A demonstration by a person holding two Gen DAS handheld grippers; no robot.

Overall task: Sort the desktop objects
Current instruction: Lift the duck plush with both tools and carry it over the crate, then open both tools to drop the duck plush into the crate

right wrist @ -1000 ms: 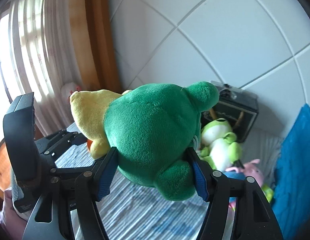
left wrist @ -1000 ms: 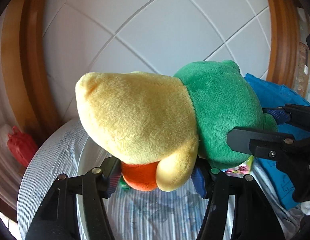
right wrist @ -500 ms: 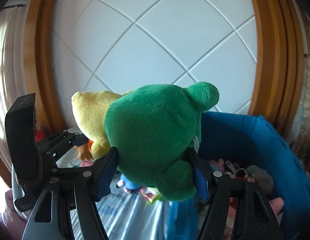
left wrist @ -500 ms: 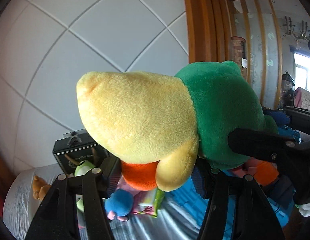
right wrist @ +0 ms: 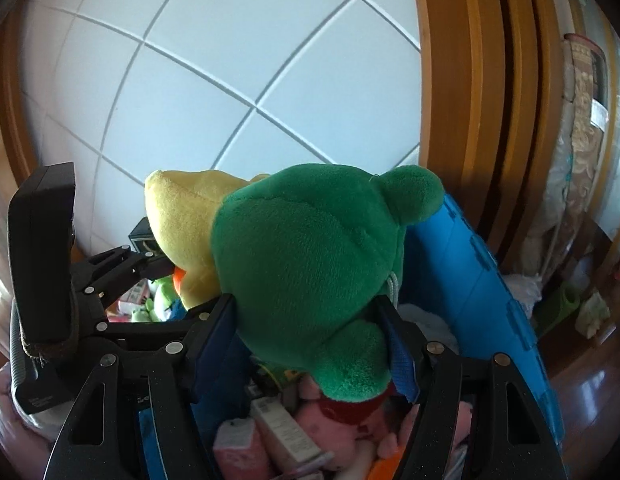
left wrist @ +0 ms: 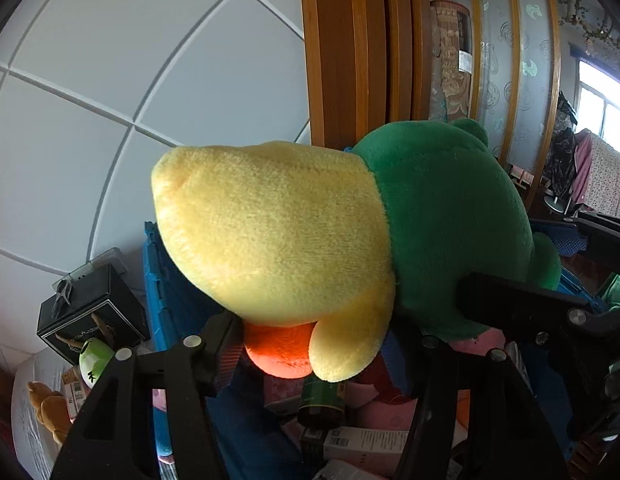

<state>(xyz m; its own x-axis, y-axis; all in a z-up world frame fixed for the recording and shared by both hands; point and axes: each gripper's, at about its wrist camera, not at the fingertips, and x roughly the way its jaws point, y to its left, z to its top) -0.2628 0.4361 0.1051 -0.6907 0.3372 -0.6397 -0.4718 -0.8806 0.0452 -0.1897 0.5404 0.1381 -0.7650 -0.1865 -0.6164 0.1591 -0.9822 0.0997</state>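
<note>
A plush toy (left wrist: 270, 232) with a yellow body, a green hood (right wrist: 310, 260) and an orange foot (left wrist: 278, 352) hangs in the air between both grippers. My left gripper (left wrist: 315, 344) is shut on its yellow end near the foot. My right gripper (right wrist: 306, 320) is shut on the green end, and its black fingers (left wrist: 529, 312) also show at the right of the left wrist view. Below the toy stands an open blue crate (right wrist: 469, 280) holding pink soft toys, small boxes (right wrist: 286, 432) and a dark green can (left wrist: 321, 400).
Left of the crate, on the striped bed, lie a black box (left wrist: 90, 312), a small frog plush (left wrist: 94, 360) and a brown toy (left wrist: 46, 404). A white padded panel (right wrist: 230, 60) and a wooden frame (left wrist: 349, 60) rise behind. Brown floor (right wrist: 589, 380) lies to the right.
Both grippers carried the plush sideways and slightly up, from over the striped bed to above the blue crate. Both grips on the toy stayed the same.
</note>
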